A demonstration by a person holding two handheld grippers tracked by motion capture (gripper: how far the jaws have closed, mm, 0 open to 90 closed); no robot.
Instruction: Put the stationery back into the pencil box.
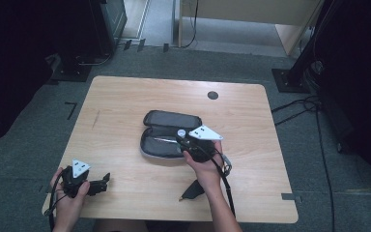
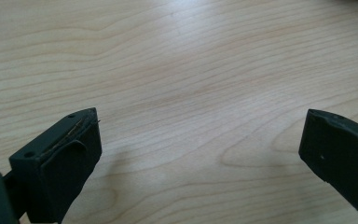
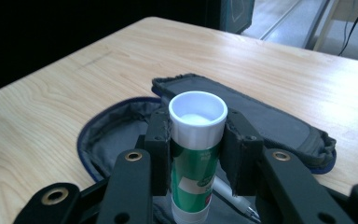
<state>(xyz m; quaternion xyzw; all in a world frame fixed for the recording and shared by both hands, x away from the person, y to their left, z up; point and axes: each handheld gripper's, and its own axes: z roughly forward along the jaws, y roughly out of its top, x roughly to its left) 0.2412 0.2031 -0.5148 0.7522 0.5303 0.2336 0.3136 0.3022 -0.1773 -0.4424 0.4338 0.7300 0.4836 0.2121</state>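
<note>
- Right gripper (image 3: 198, 154): its two black jaws are clamped on a green-and-white glue stick with a white cap (image 3: 196, 140), held upright between them, cap above the jaw tips.
- Open dark grey fabric pencil case with blue trim (image 3: 270, 119): lies on the light wooden table (image 1: 125, 96) directly beyond and beneath the right jaws; a silver pen (image 3: 230, 193) rests inside it, below the stick.
- Left gripper (image 2: 198, 140): jaws spread wide, bare tabletop between them.
- Black glue-gun-shaped tool (image 1: 192, 191): on the table behind the right gripper, beside the forearm.

left hand-held gripper (image 1: 107, 180): near front-left tabletop (image 1: 125, 96) corner, gripped in left hand (image 1: 70, 191), jaws spread wide, nothing between | right hand-held gripper (image 3: 198, 140): mid-tabletop, gripped in right hand (image 1: 204, 162), jaws clamped on glue stick (image 3: 196, 158)
</note>
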